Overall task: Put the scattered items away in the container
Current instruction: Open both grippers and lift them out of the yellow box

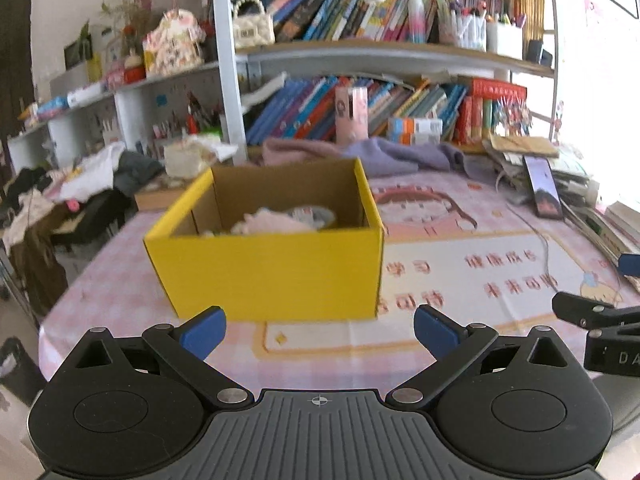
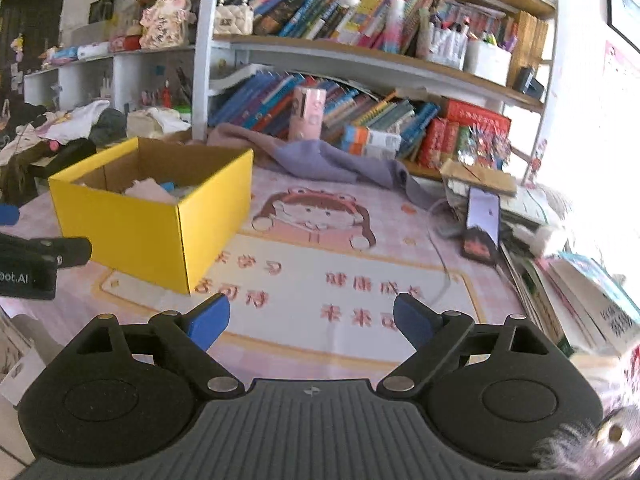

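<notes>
Blue-padded right tool (image 2: 311, 322) wide, empty

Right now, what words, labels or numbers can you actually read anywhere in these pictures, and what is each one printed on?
"DA": white letters, cut off by the frame edge, on the right gripper's black body, seen from the left wrist.
"oot.AI": white letters, start cut off, on the left gripper's black body, seen from the right wrist.
Pink Chinese characters on the tablecloth: too blurred to read reliably.
Book spines on the shelves: too small.
Yellow box: no text.
</notes>
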Tool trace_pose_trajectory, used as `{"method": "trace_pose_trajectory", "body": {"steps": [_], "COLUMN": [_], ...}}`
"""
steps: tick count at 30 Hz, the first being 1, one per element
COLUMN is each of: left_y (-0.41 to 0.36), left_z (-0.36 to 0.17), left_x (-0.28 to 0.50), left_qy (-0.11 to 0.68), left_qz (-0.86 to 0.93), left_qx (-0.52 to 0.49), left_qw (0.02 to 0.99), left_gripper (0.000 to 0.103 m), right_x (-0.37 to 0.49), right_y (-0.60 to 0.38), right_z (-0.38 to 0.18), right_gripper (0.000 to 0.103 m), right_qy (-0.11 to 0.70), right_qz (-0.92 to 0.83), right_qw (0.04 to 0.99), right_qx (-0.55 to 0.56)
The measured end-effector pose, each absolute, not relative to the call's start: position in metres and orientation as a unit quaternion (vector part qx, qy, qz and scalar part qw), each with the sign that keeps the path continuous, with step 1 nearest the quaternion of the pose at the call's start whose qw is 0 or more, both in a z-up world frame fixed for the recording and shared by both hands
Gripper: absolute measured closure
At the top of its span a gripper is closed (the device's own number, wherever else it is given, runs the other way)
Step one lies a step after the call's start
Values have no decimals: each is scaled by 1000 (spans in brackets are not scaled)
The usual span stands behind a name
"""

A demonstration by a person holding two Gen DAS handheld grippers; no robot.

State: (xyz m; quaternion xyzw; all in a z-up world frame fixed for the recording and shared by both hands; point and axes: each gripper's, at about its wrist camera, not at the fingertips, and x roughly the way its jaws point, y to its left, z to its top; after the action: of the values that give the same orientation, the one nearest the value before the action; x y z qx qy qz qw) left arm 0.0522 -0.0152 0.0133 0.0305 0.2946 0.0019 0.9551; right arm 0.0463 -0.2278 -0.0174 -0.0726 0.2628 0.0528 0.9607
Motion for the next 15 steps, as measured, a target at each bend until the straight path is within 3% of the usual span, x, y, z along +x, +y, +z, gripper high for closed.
{"method": "trace_pose_trajectory", "body": {"steps": [15], "left_y": [-27], "left_z": [-6], "left_x": [47], "left_qy": [362], "left_qz": [-19], "left_qx": [34], "left_qw": [932], "left_gripper": [1], "right_x": [36], "right_y": [-247], "right_z": [-37], "right_gripper": [5], "right_qy": [337], "right_qz": [33], "right_qw": [940], "right_qx": [-30]}}
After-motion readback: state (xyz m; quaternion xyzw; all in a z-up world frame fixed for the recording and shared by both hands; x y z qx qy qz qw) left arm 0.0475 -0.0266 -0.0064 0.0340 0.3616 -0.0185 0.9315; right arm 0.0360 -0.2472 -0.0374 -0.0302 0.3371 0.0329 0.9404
